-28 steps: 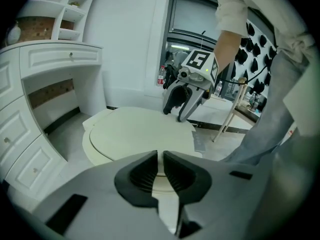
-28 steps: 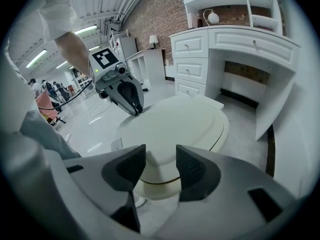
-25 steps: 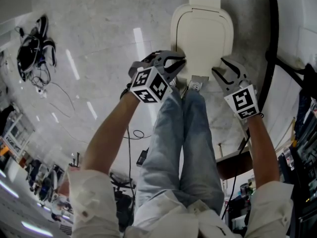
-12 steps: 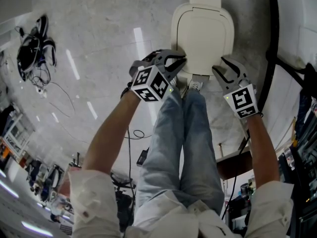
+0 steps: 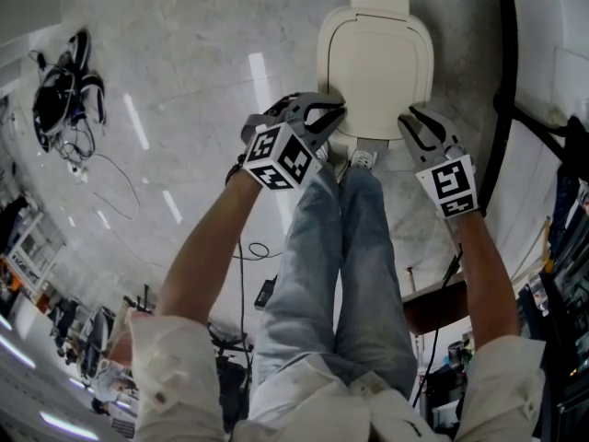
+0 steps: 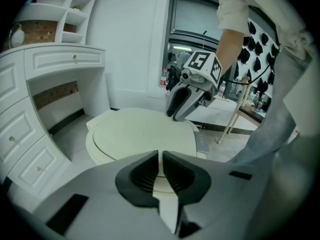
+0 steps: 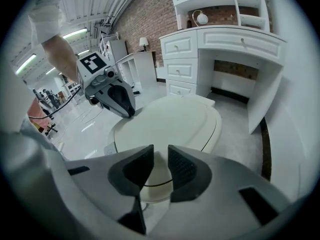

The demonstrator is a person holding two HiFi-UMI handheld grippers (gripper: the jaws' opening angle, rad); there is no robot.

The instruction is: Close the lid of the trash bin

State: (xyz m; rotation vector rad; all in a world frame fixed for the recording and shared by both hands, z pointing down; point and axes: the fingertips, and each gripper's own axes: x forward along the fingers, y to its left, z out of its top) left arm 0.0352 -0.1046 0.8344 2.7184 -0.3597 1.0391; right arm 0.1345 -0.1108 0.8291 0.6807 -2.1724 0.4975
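Trash bin lid lay flat and down, so we judged the closing done, which is probably why we held both tools idle at its near rim. Our left gripper sat at its seven o'clock edge, jaws together on nothing. Our right gripper, at five o'clock, had just been closing, with a narrow gap left and nothing between. From both tools, it lay toward twelve o'clock.
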